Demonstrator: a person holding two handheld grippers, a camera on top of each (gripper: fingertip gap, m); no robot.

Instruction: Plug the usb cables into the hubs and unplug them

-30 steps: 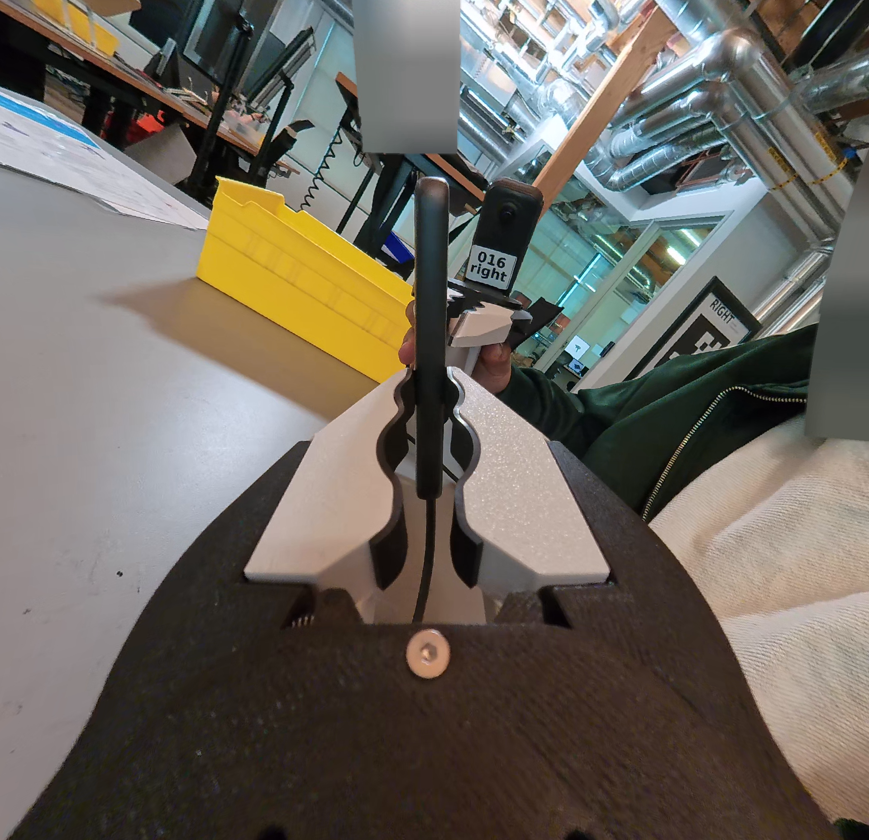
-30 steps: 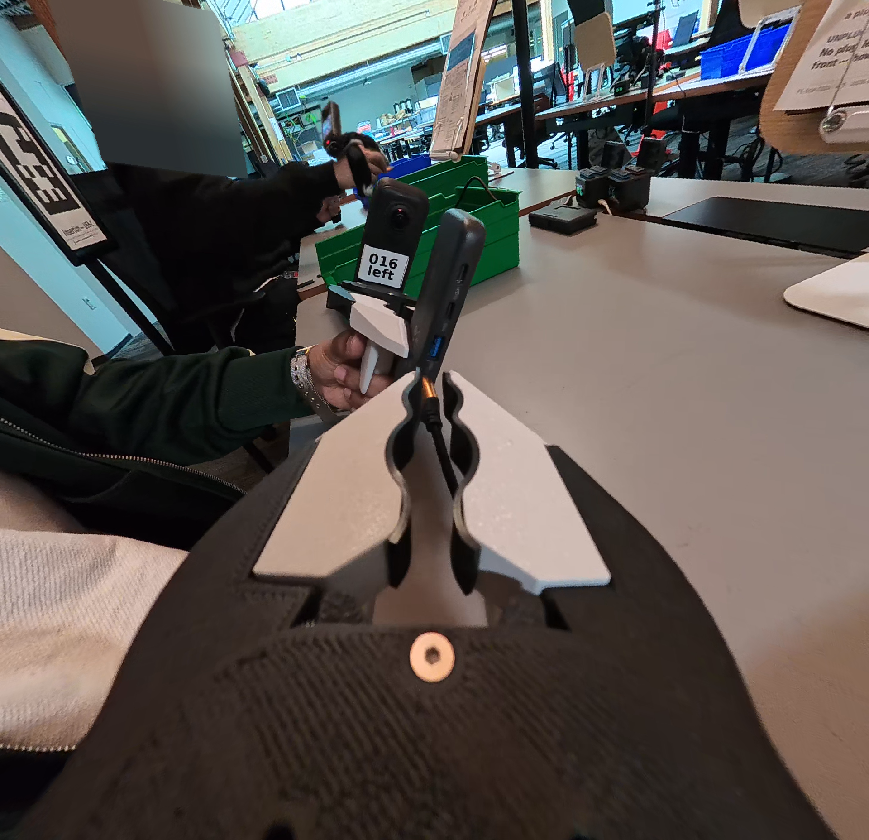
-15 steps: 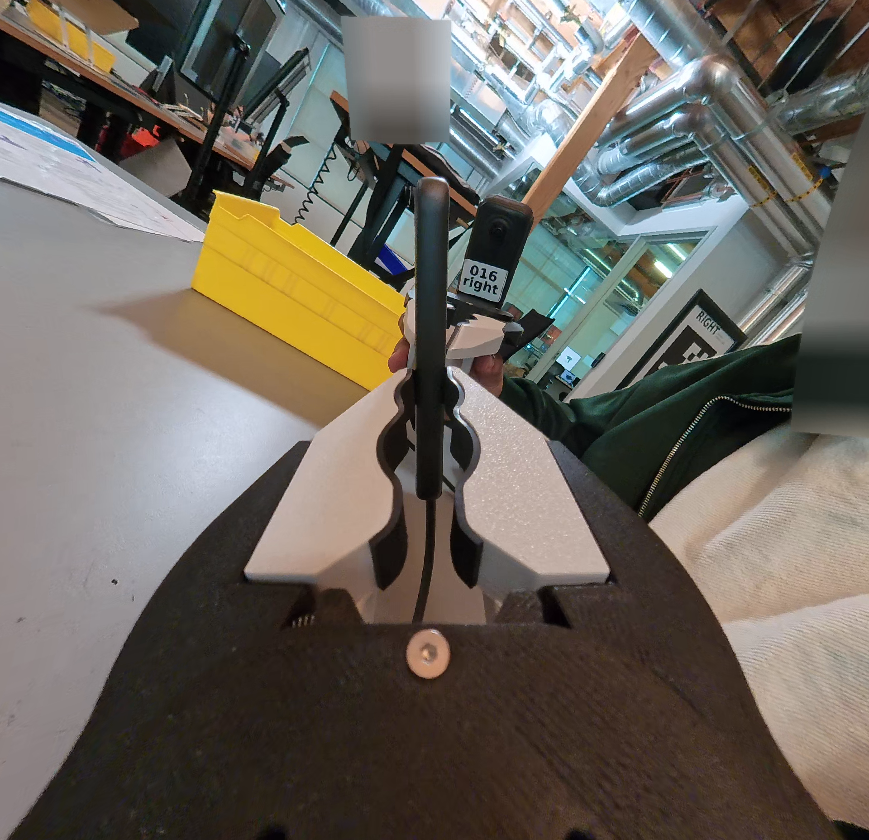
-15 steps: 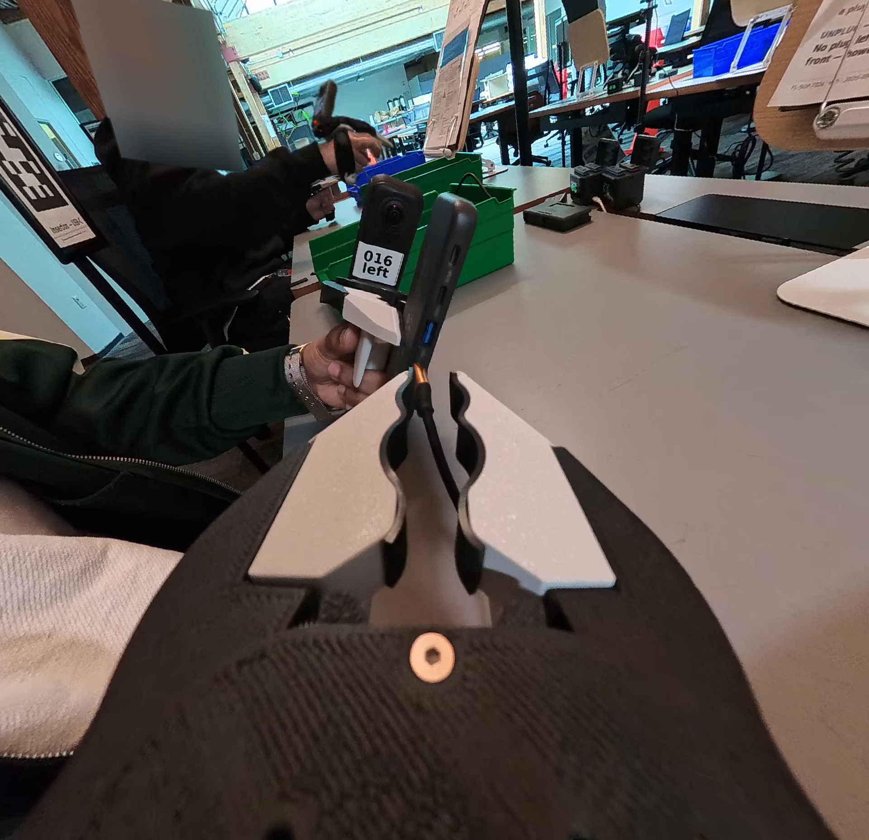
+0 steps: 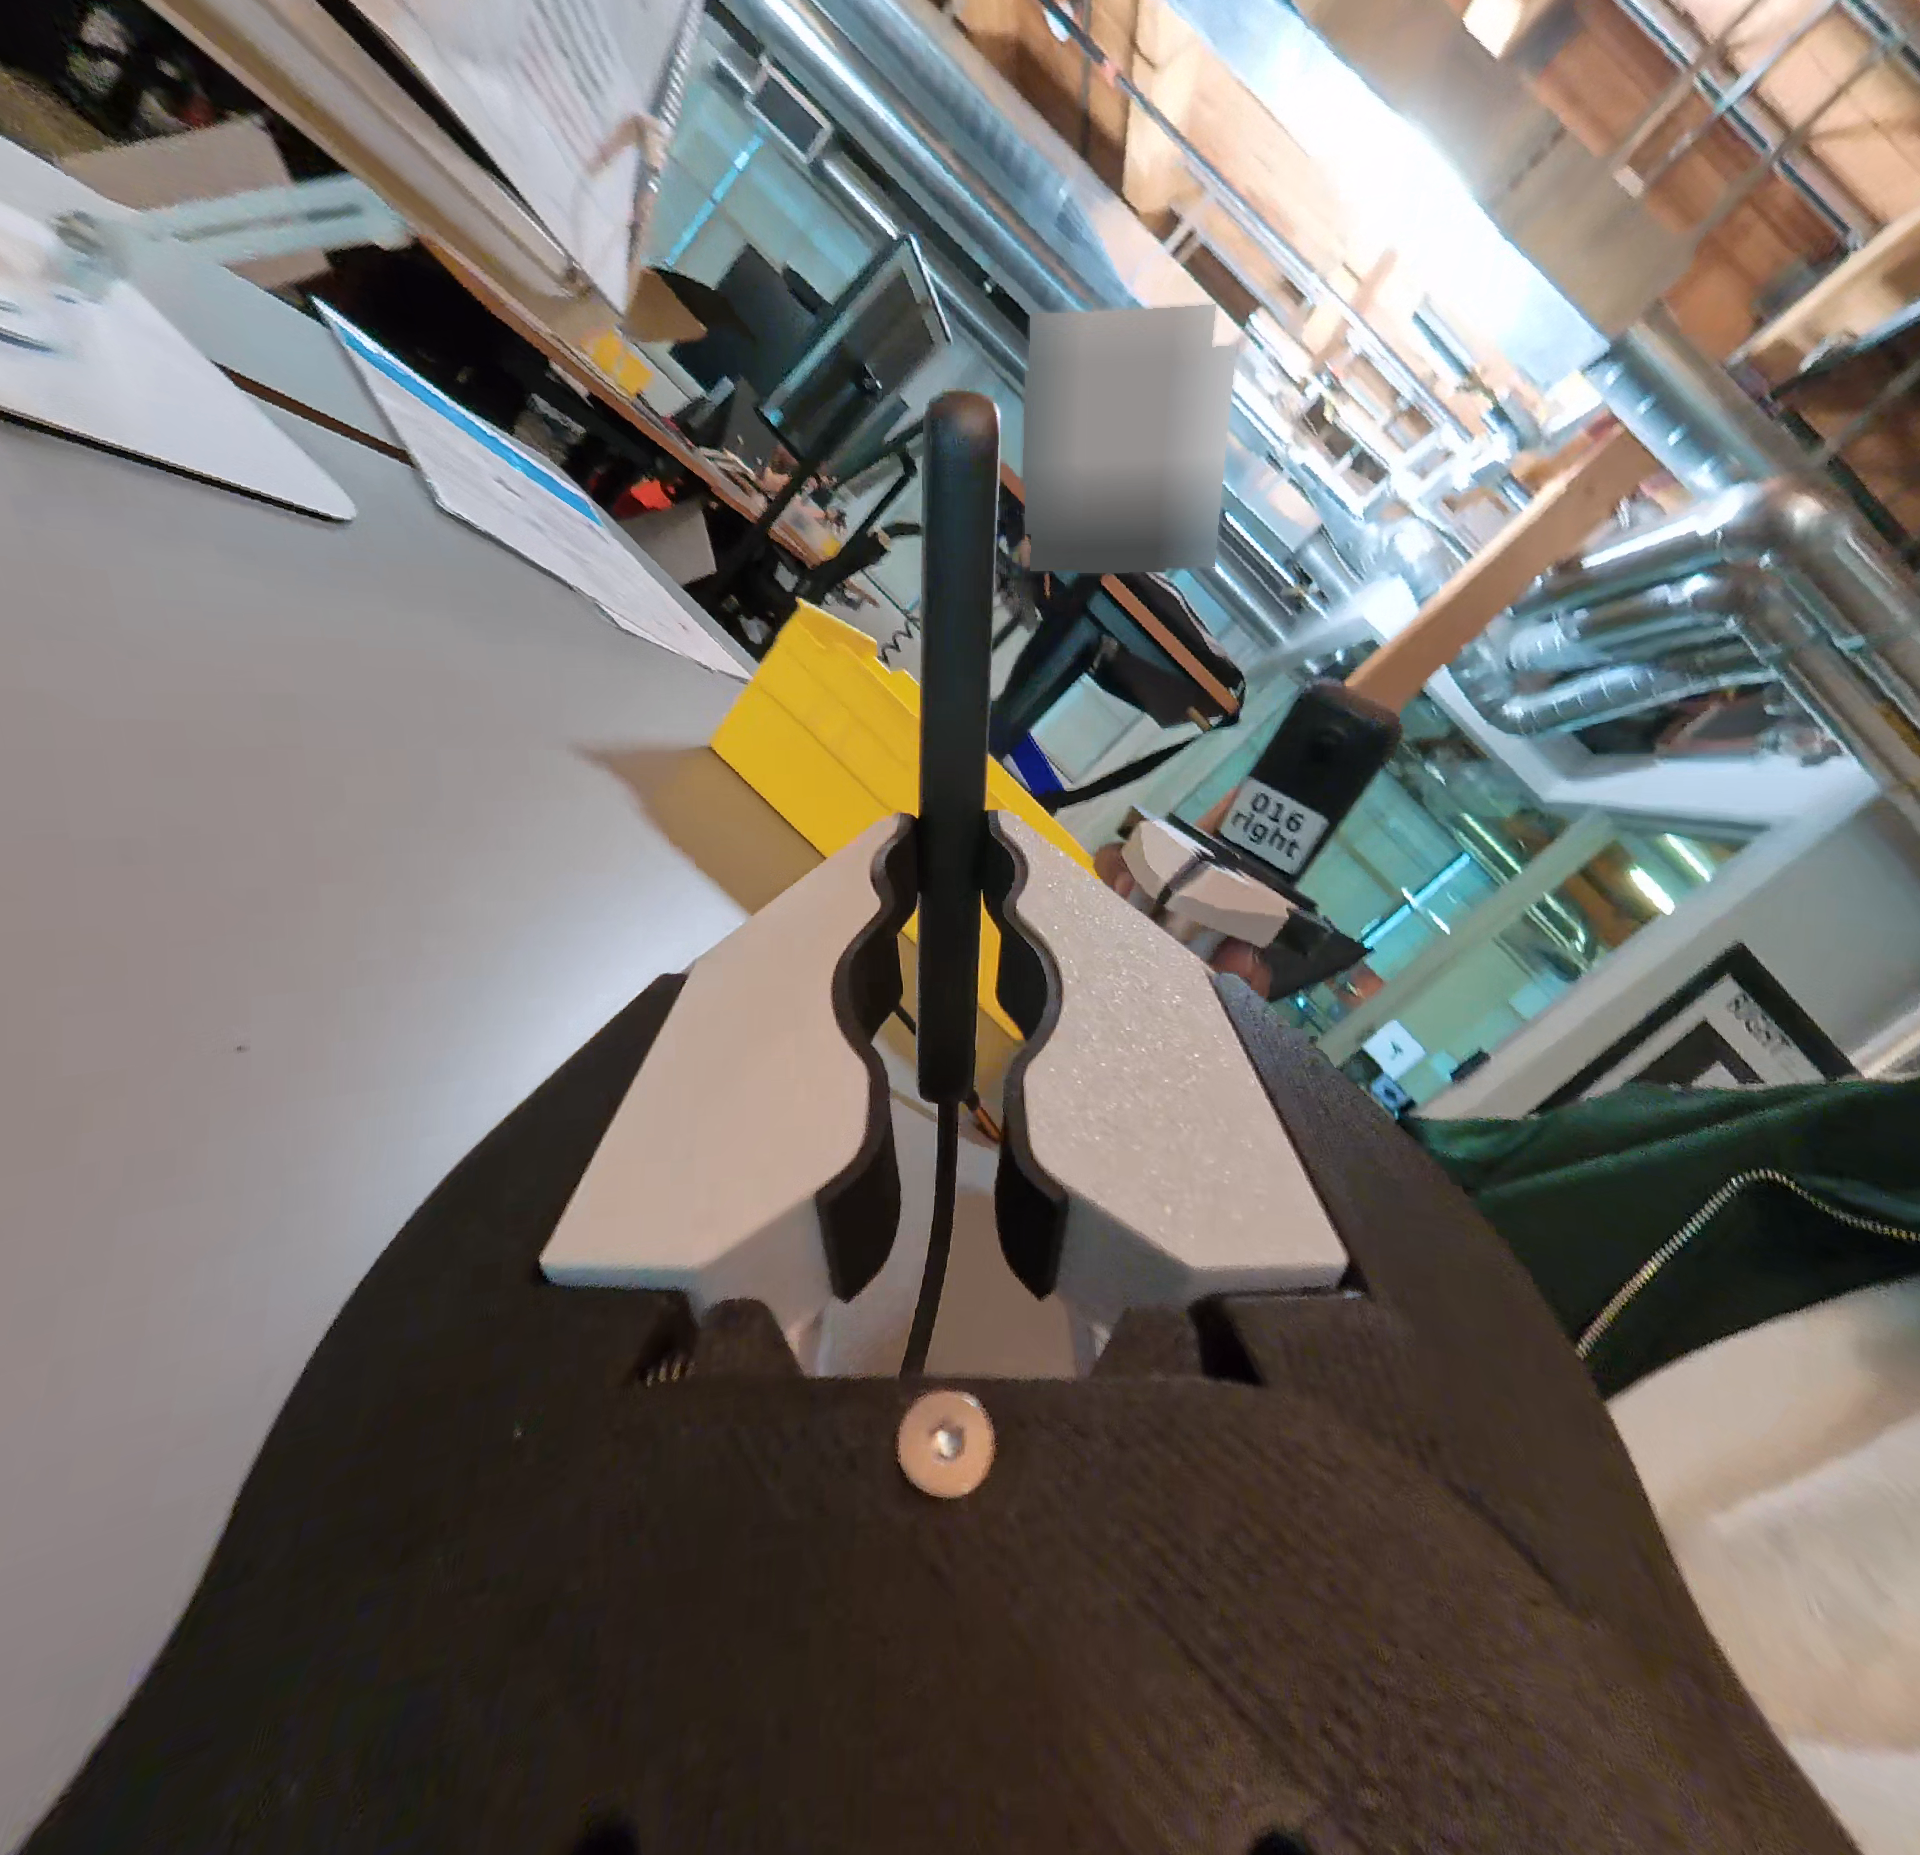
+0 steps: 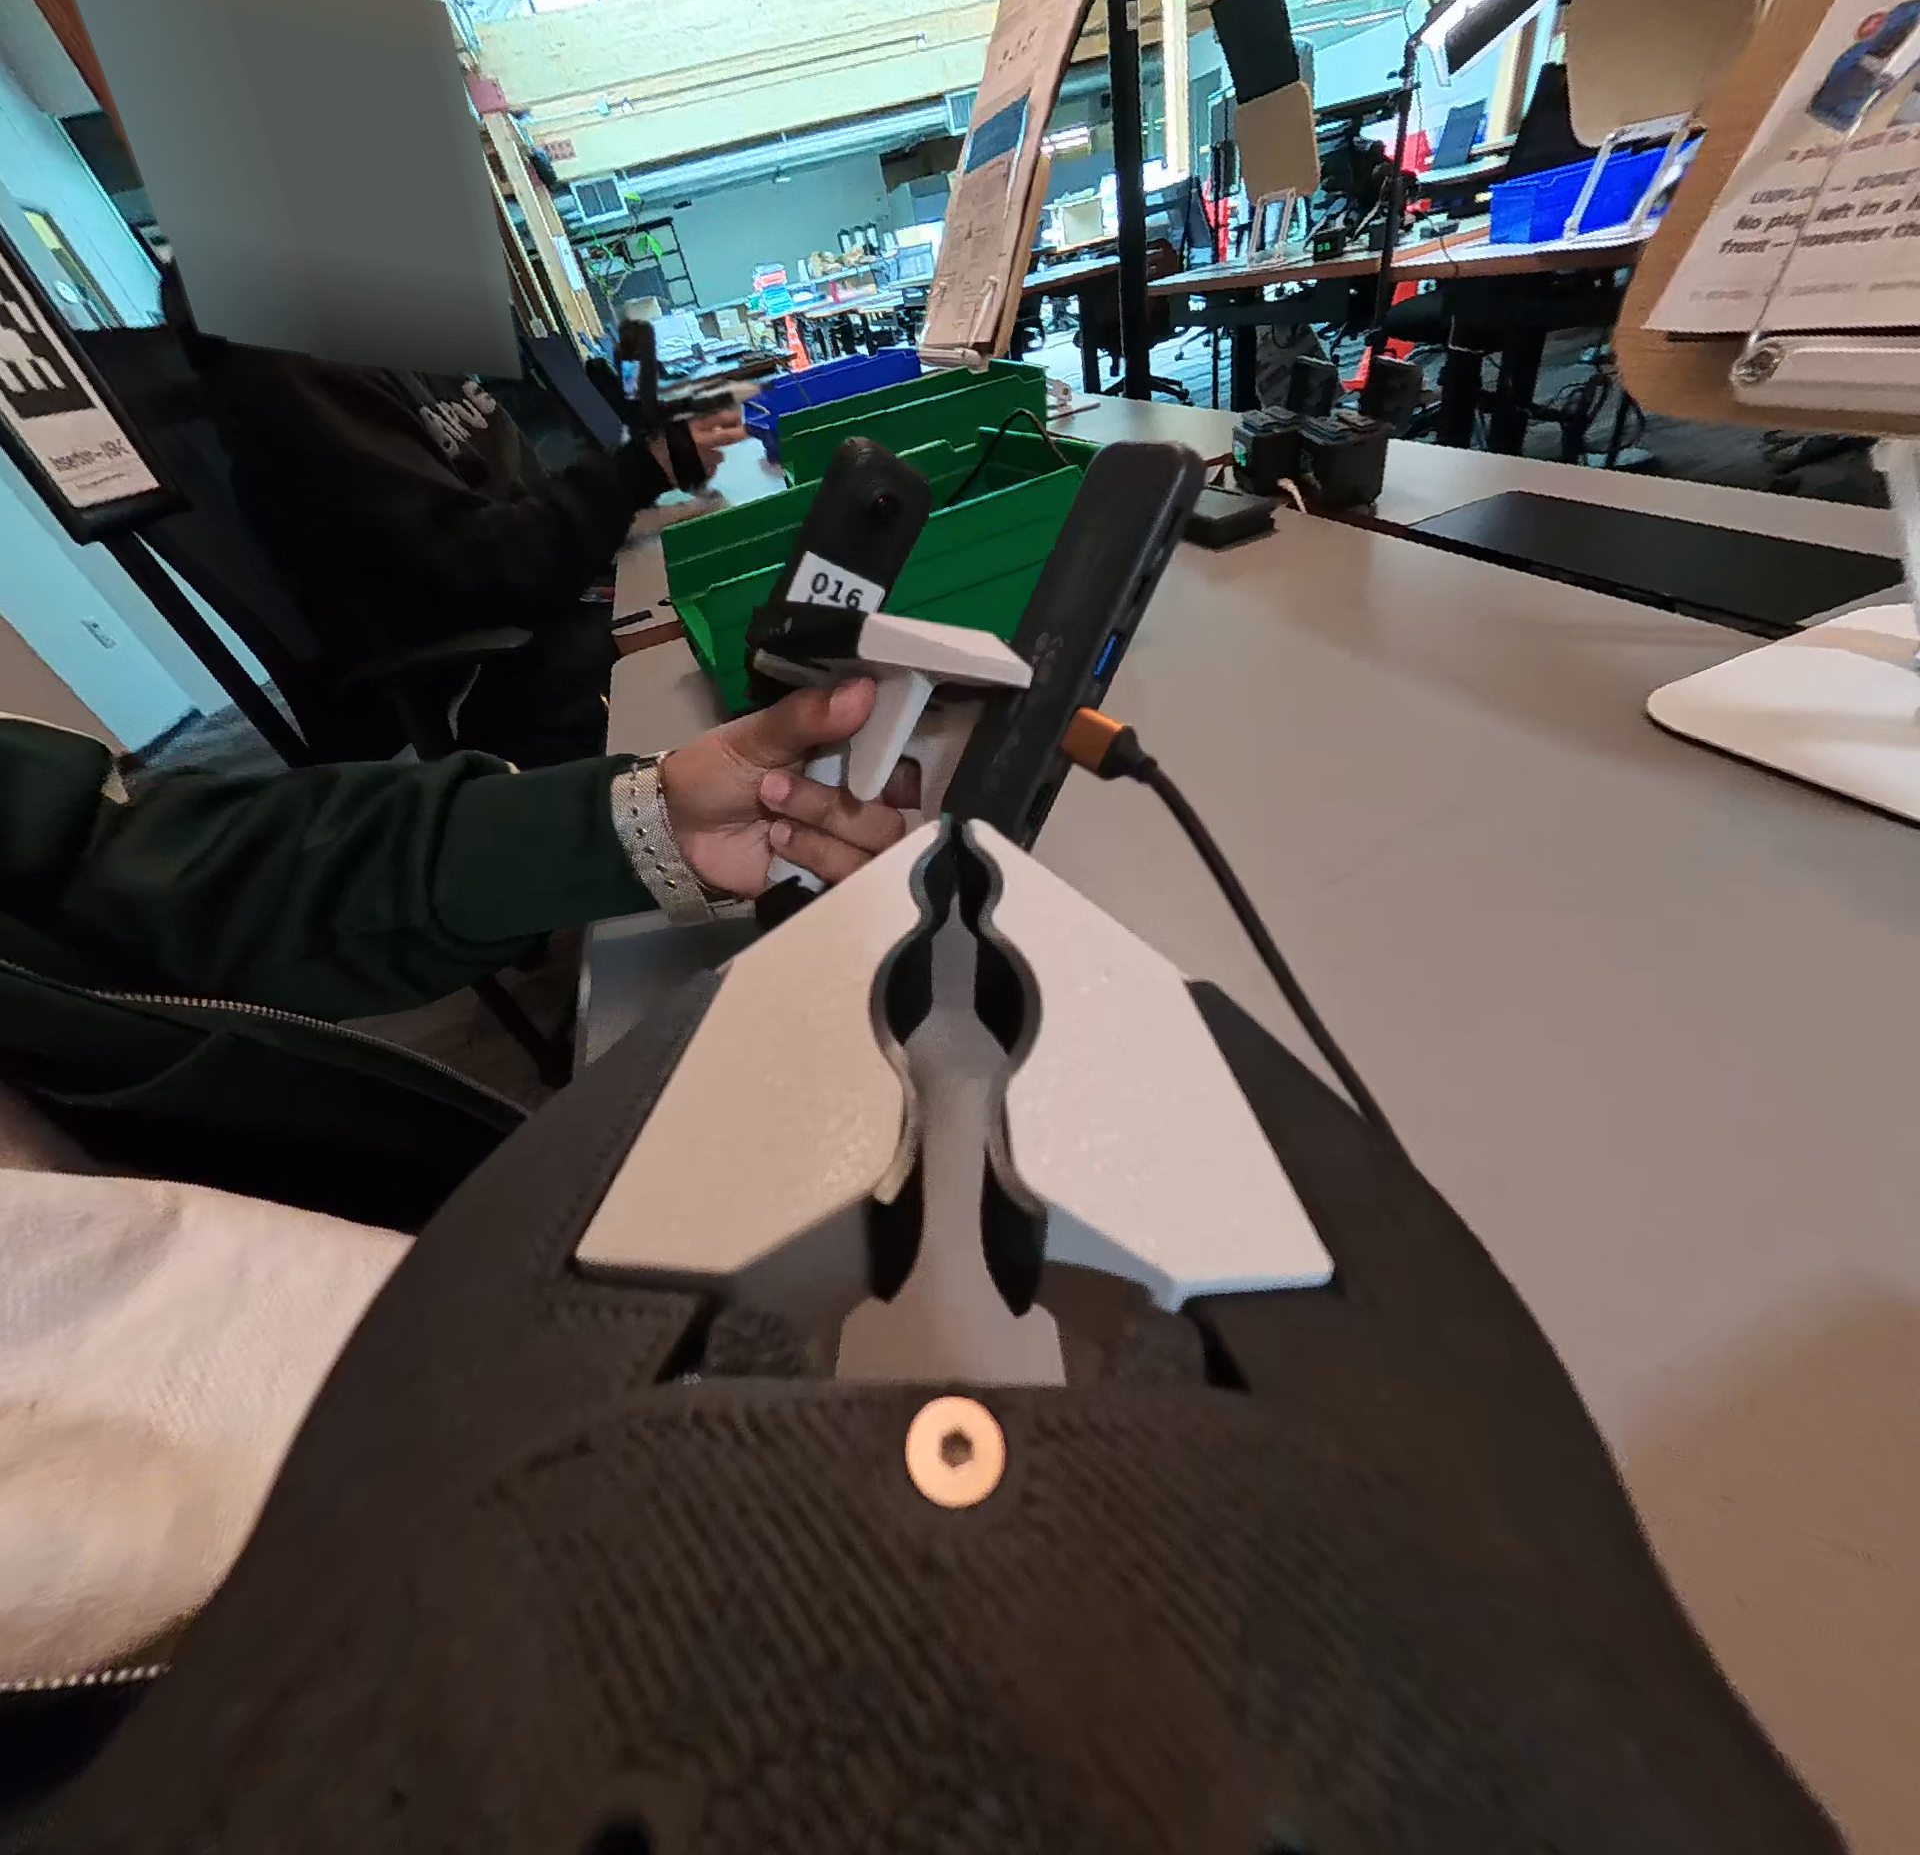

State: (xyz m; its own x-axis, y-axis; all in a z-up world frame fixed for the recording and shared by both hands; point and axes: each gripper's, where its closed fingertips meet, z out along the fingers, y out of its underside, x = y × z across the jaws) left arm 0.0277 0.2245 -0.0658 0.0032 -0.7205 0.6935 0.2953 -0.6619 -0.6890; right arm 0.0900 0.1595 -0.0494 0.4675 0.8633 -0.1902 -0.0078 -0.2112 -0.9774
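My left gripper (image 5: 954,839) is shut on a dark slim hub (image 5: 958,662) that stands edge-on above the grey table (image 5: 312,870). The hub's thin black lead (image 5: 935,1213) runs back between the fingers. In the right wrist view the hub (image 6: 1091,610) tilts up in the left gripper (image 6: 935,662). An orange usb plug (image 6: 1099,740) sits in the hub's side. Its black cable (image 6: 1247,932) hangs down to the right of my right gripper (image 6: 954,849), which is shut on nothing just short of the hub. The right gripper also shows far off in the left wrist view (image 5: 1205,880).
A yellow bin (image 5: 821,735) stands behind the hub. Green bins (image 6: 894,548) stand at the table's far left, near another person's black sleeve (image 6: 416,517). A white stand base (image 6: 1808,704) and a black mat (image 6: 1662,558) lie to the right. Papers (image 5: 540,517) lie at the far side.
The right gripper has let go of the orange plug, which stays in the hub, and has drawn back and shut. The left gripper has tilted and swung the hub.
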